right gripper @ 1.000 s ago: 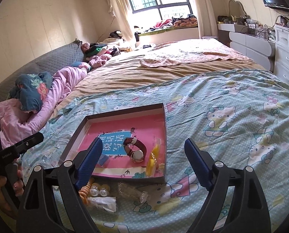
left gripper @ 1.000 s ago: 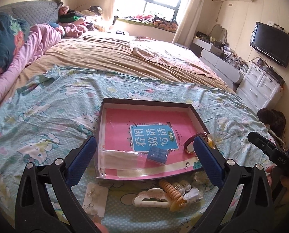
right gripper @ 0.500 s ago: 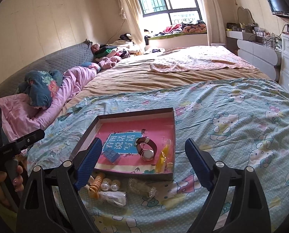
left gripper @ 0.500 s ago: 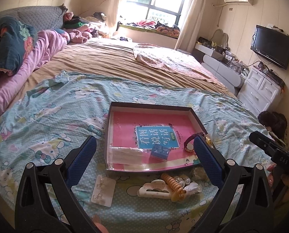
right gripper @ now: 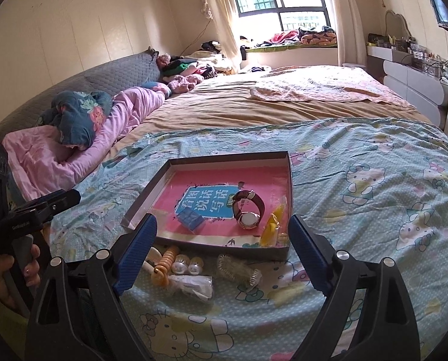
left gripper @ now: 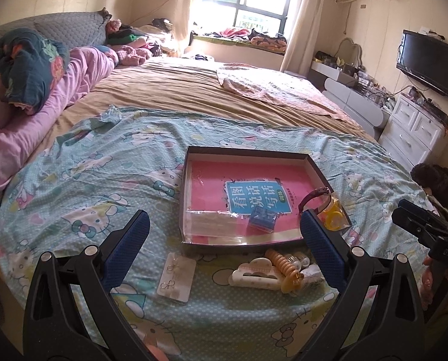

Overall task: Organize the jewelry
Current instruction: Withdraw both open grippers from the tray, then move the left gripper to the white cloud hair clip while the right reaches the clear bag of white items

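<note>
A shallow dark box (left gripper: 248,150) (right gripper: 139,207) with a pink printed floor lies on the patterned bed cover. Inside are a watch (right gripper: 248,212) (left gripper: 314,195), a small blue box (left gripper: 261,219) (right gripper: 191,218), a yellow item in a bag (right gripper: 272,228) (left gripper: 332,215) and a clear packet (left gripper: 215,221). In front of the box lie an earring card (left gripper: 176,276), a white hair claw (left gripper: 254,276), an orange coil tie (left gripper: 285,267) (right gripper: 164,260), two small round pieces (right gripper: 188,263) and a clear ribbed piece (right gripper: 239,270). My left gripper (left gripper: 224,240) and right gripper (right gripper: 222,245) hover open over these, holding nothing.
The bed stretches back with a tan sheet (left gripper: 194,96) and pink bedding (left gripper: 28,120) at the left. White drawers (left gripper: 416,132) and a wall television (left gripper: 428,63) stand at the right. A hand grips the other tool's handle (right gripper: 10,273).
Both grippers have drawn back from the box a little and tilted upward, so the box and loose items sit farther off and more of the room shows. Nothing was picked up.
</note>
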